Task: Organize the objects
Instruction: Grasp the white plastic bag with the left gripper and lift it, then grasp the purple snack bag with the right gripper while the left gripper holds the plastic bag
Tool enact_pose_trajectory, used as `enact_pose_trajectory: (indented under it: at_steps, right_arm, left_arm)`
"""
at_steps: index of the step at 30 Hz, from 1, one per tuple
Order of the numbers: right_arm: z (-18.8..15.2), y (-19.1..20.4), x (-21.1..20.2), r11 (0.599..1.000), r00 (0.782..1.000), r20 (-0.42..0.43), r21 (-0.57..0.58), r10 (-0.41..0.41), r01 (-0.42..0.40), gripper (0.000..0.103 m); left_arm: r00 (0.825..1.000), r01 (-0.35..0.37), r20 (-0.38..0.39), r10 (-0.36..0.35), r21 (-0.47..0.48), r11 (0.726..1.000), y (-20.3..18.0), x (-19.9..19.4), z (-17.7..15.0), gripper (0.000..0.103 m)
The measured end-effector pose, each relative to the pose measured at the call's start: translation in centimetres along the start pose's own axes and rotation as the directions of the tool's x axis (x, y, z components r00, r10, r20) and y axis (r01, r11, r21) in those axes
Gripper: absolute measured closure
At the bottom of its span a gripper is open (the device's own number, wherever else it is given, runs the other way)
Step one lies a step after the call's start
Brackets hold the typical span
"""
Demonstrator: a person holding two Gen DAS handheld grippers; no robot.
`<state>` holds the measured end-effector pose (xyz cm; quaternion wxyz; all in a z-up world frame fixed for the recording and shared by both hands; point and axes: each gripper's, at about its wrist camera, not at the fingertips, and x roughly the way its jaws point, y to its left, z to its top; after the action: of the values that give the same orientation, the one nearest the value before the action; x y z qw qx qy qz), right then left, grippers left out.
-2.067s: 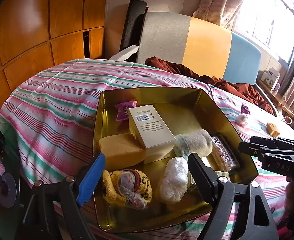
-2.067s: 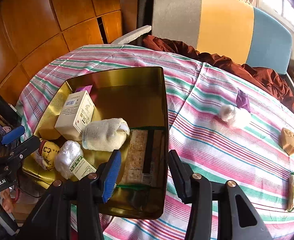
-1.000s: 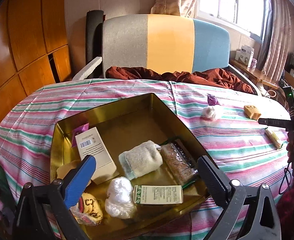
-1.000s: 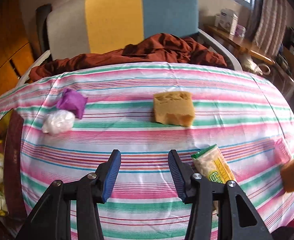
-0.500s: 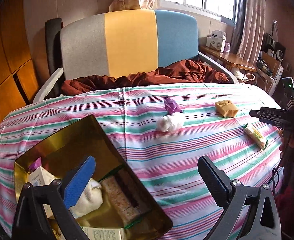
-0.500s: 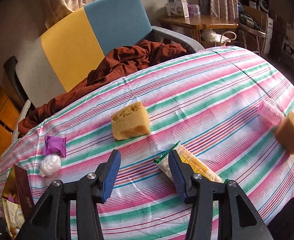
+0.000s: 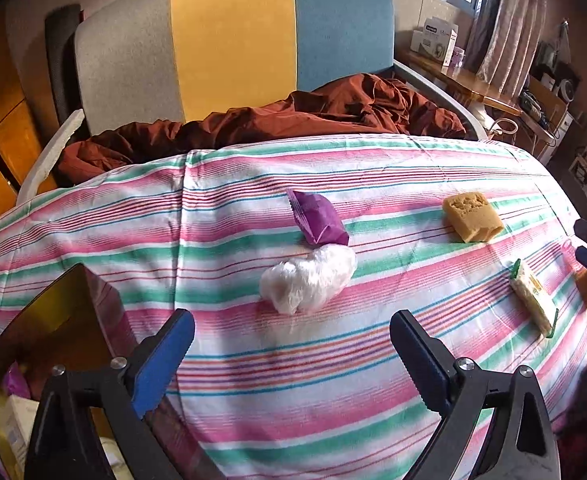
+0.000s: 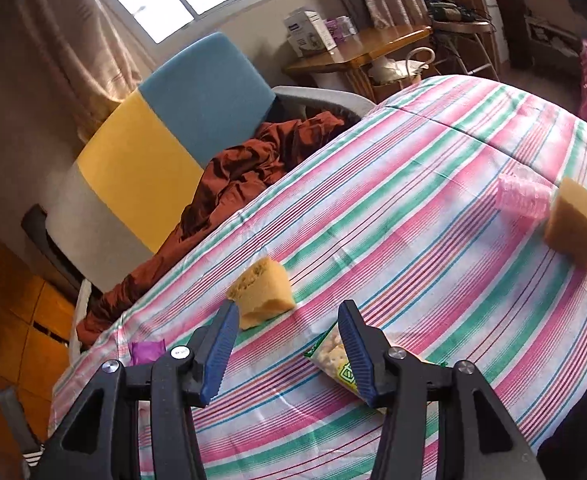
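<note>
My left gripper (image 7: 291,338) is open and empty above the striped tablecloth, just short of a white plastic bundle (image 7: 307,278) with a purple packet (image 7: 318,219) behind it. The gold tin (image 7: 53,304) sits at its lower left, holding a box and other items. My right gripper (image 8: 287,330) is open and empty, hovering over the cloth between a yellow sponge (image 8: 262,292) and a cracker packet (image 8: 335,360). The sponge (image 7: 471,216) and cracker packet (image 7: 532,300) also show in the left wrist view.
A second sponge (image 8: 577,228) and a pink roll (image 8: 523,198) lie near the table's right edge. A grey, yellow and blue chair (image 7: 229,36) with brown cloth (image 7: 293,114) stands behind the table. A wooden side table (image 8: 357,58) holds boxes.
Both grippers have swung right, away from the tin. The left one now faces the white bundle and purple packet. The right one has come down closer to the sponge and cracker packet.
</note>
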<state>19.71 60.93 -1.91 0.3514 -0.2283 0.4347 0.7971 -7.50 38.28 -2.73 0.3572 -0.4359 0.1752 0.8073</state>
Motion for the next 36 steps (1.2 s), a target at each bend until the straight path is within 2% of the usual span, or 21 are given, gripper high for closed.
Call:
enact_pose_trajectory:
  at_steps: [2, 5, 10, 14, 16, 19, 22, 23, 28, 31, 34, 36]
  right_arm:
    - [0.4, -1.1, -0.2, 0.998, 1.000, 0.007, 0.060, 0.015, -0.016, 0.047]
    - [0.6, -1.6, -0.2, 0.996, 1.000, 0.010, 0.091, 0.014, -0.015, 0.046]
    - [0.2, -0.7, 0.9, 0.999, 0.999, -0.041, 0.044, 0.010, -0.008, 0.045]
    - [-0.1, -0.2, 1.6, 1.000, 0.997, -0.075, 0.015, -0.001, 0.002, 0.045]
    - [-0.2, -0.3, 1.7, 1.000, 0.997, -0.081, 0.010, -0.005, 0.006, 0.045]
    - [-0.3, -0.2, 1.9, 1.000, 0.995, -0.095, -0.004, -0.012, 0.012, 0.045]
    - [-0.5, 0.0, 2.4, 1.000, 0.993, -0.118, -0.020, -0.013, 0.011, 0.045]
    - [-0.5, 0.1, 2.4, 1.000, 0.993, -0.121, -0.024, -0.011, 0.009, 0.045]
    - [-0.6, 0.0, 2.4, 1.000, 0.991, -0.131, -0.020, -0.003, 0.000, 0.045]
    - [-0.7, 0.0, 2.6, 1.000, 0.990, -0.142, -0.019, 0.001, -0.004, 0.045]
    - [-0.8, 0.1, 2.7, 1.000, 0.989, -0.148, -0.027, -0.004, 0.000, 0.045]
    - [-0.9, 0.1, 3.0, 1.000, 0.987, -0.162, -0.025, -0.004, 0.000, 0.045]
  left_arm:
    - [1.000, -0.013, 0.006, 0.013, 0.039, 0.999, -0.6, 1.3, 0.8, 0.004]
    - [0.999, -0.034, 0.019, 0.032, 0.108, 0.994, -1.5, 2.9, 1.8, 0.005]
    - [1.000, -0.028, 0.013, 0.026, 0.172, 0.985, -2.4, 5.6, 2.4, 0.007]
    - [1.000, -0.006, -0.027, 0.010, 0.149, 0.989, -2.4, 7.6, 2.7, 0.022]
    - [0.998, -0.003, -0.056, 0.011, 0.134, 0.991, -2.3, 8.5, 2.6, 0.040]
    - [0.998, 0.017, -0.065, -0.012, 0.077, 0.997, -1.8, 8.6, 2.4, 0.047]
    - [0.996, 0.018, -0.086, -0.014, 0.046, 0.999, -1.8, 8.0, 1.8, 0.060]
    - [0.995, 0.021, -0.094, -0.018, 0.037, 0.999, -1.9, 7.7, 1.4, 0.069]
    - [0.996, 0.030, -0.085, -0.024, 0.069, 0.997, -4.7, 5.1, -2.5, 0.073]
    - [0.998, 0.054, -0.043, -0.050, 0.090, 0.994, -6.7, 3.2, -5.7, 0.073]
    - [0.991, 0.136, 0.003, -0.137, 0.085, 0.987, -7.7, 1.5, -8.5, 0.073]
    - [0.988, 0.146, 0.037, -0.151, 0.109, 0.983, -8.2, 0.7, -10.1, 0.073]
